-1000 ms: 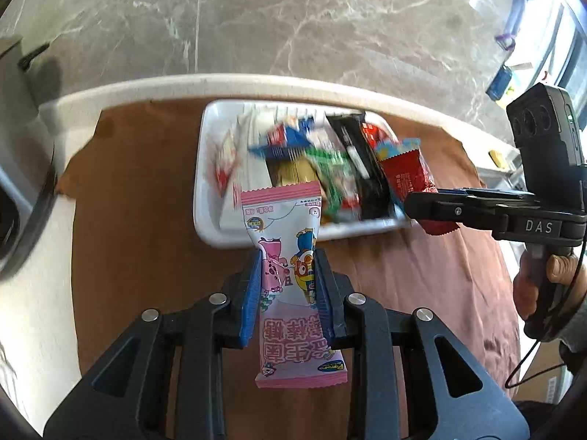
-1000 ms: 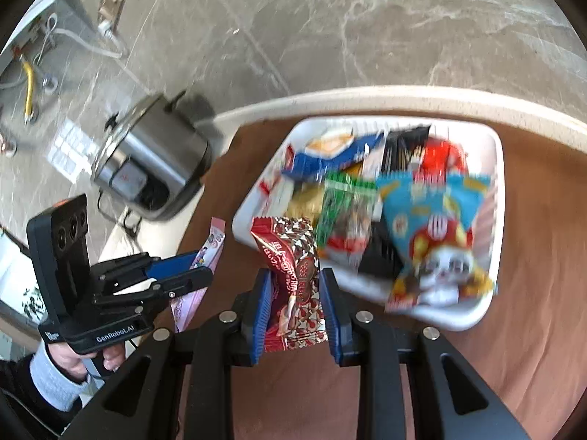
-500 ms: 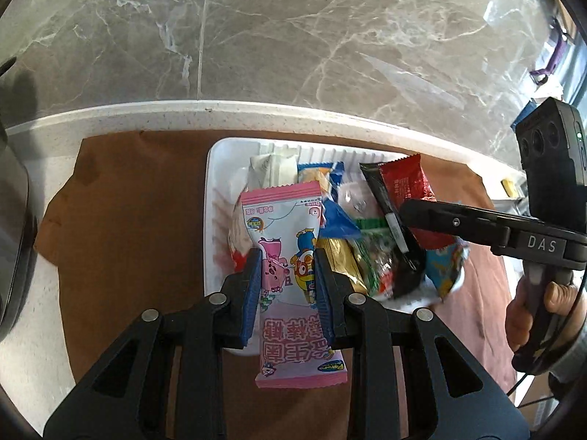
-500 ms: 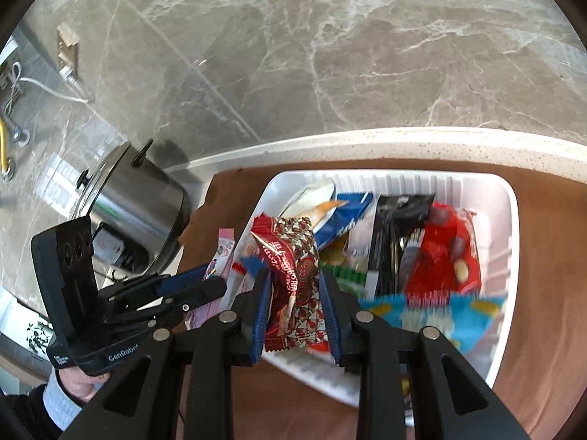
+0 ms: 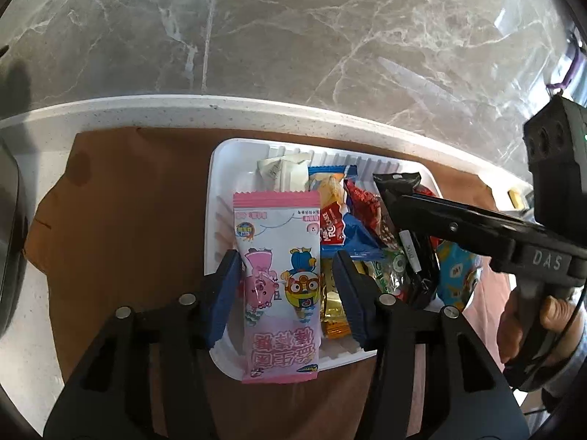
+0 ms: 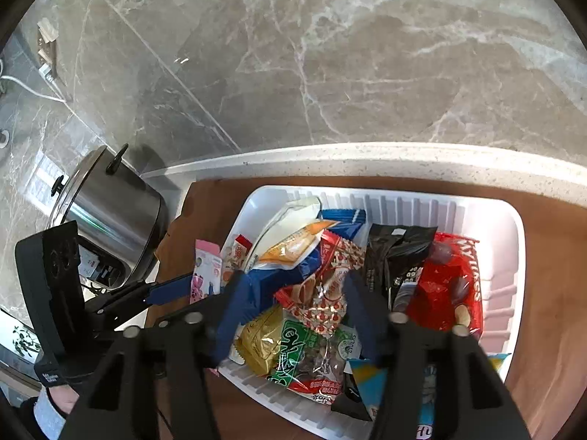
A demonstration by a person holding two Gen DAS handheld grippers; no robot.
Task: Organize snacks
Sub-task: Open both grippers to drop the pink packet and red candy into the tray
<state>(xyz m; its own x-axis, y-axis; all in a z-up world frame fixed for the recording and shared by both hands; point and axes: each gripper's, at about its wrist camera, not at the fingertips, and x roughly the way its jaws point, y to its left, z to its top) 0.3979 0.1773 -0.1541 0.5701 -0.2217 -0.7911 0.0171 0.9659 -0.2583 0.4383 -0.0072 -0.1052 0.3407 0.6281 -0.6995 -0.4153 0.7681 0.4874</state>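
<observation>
Pink sachet [image 5: 280,286] is lying between the parting jaws of the left hand-held gripper [image 5: 286,288], partly over the near rim of the white tray [image 5: 220,168] on the bench. The right hand-held gripper [image 6: 297,308] is spreading above the red-patterned packet [image 6: 323,293], dropped onto the heap. Risk: the overhanging sachet may be slipping off the rim onto the brown mat [image 5: 128,220].

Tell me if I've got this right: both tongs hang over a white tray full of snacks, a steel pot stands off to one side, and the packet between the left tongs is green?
Not quite: the packet between the left tongs is pink with cartoon animals, as the left wrist view shows. Those tongs are opening around it. The rest holds: white tray, steel pot off to one side.
</observation>
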